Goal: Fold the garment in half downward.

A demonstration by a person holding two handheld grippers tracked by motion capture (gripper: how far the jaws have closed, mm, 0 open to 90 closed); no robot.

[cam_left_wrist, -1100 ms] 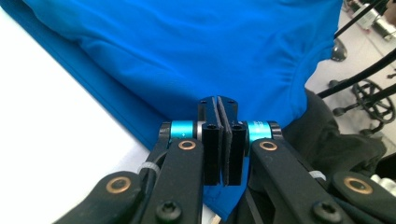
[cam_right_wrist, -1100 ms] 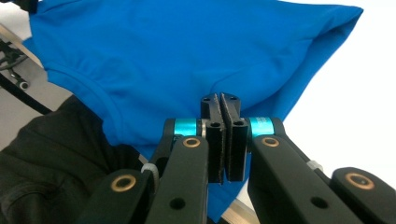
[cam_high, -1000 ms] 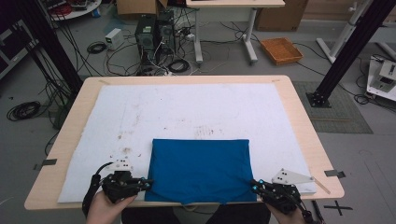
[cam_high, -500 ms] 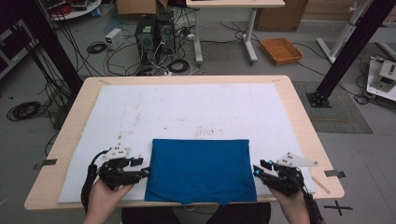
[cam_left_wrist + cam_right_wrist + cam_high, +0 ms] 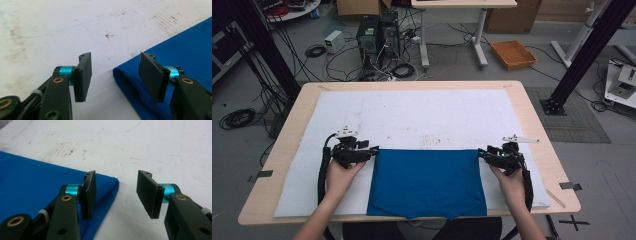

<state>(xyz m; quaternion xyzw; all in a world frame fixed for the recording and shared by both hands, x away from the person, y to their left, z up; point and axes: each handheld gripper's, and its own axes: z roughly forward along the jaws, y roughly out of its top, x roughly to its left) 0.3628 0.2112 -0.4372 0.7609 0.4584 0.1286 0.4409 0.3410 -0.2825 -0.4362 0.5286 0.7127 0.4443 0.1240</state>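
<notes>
A folded blue cloth is lying on the white mat at the middle of the counter's near edge, its near hem hanging slightly past that edge and its far edge lying roughly halfway toward the far side. A person's forearms are entering from the near edge, one on each side of the cloth. The left hand-held gripper is sitting just beside the cloth's far-left corner and the right hand-held gripper just beside its far-right corner, both pointing inward along the far edge. In the left gripper view, the left hand-held gripper is standing wide open, its jaws having just been opening, with the rounded fold of the corner lying between them but pressed by neither pad. In the right gripper view, the right hand-held gripper is likewise open, having just been opening, one jaw over the cloth's corner, the other over bare mat, nothing gripped. Judged from this, the step in hand is approaching the two far corners for a fresh grasp. The next move calls for sliding each lower jaw under the folded layers, closing both together, and keeping the layers aligned while lifting.
</notes>
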